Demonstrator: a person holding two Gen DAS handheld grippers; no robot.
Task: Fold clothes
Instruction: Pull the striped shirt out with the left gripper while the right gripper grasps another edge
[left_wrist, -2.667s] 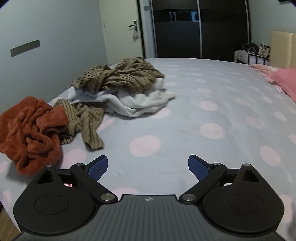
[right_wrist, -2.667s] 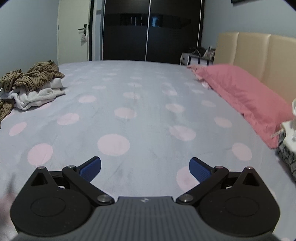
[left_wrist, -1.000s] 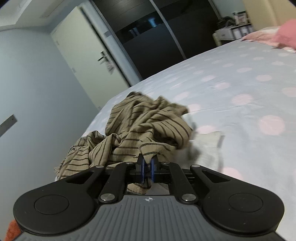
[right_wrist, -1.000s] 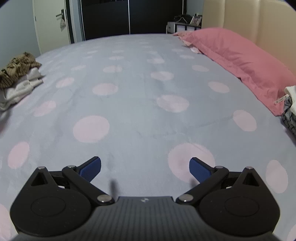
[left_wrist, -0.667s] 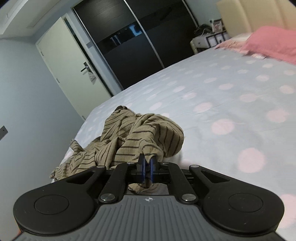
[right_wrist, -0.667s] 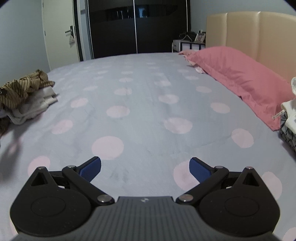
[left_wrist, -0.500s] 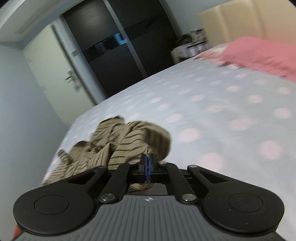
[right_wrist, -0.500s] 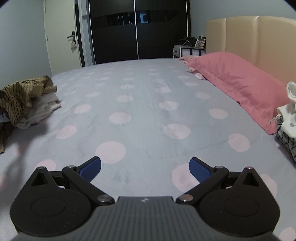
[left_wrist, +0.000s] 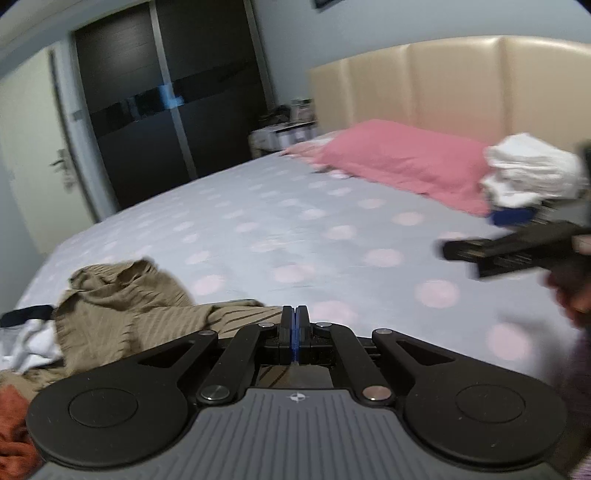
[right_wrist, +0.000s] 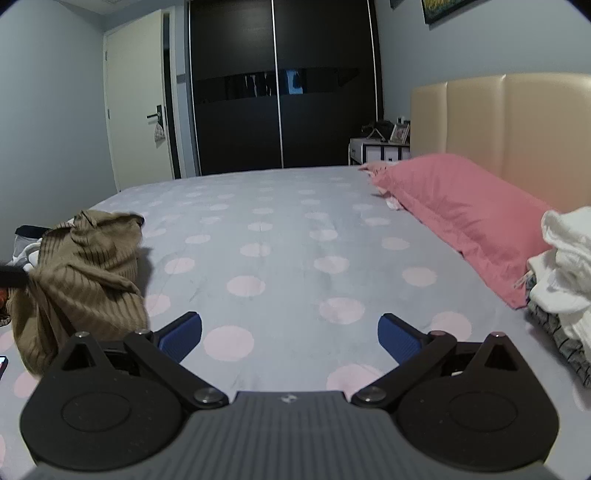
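A tan garment with dark stripes (left_wrist: 122, 317) hangs bunched at the lower left of the left wrist view, and my left gripper (left_wrist: 294, 325) is shut on its edge. The right wrist view shows the same striped garment (right_wrist: 81, 280) lifted above the bed at the left. My right gripper (right_wrist: 290, 338) is open over the dotted sheet, with nothing between its blue pads. The right gripper (left_wrist: 517, 247) also shows blurred at the right edge of the left wrist view, held by a hand.
The bed (right_wrist: 295, 236) has a grey sheet with pink dots. A pink pillow (right_wrist: 461, 210) lies against the beige headboard (right_wrist: 517, 129). Folded white and checked clothes (right_wrist: 565, 280) are stacked at the right. White cloth (left_wrist: 26, 343) and an orange garment (left_wrist: 14, 424) lie at the left.
My left gripper closed on the striped garment, lifted it off the pile and swung right toward the bed's middle. The right gripper stayed open and tilted up slightly.
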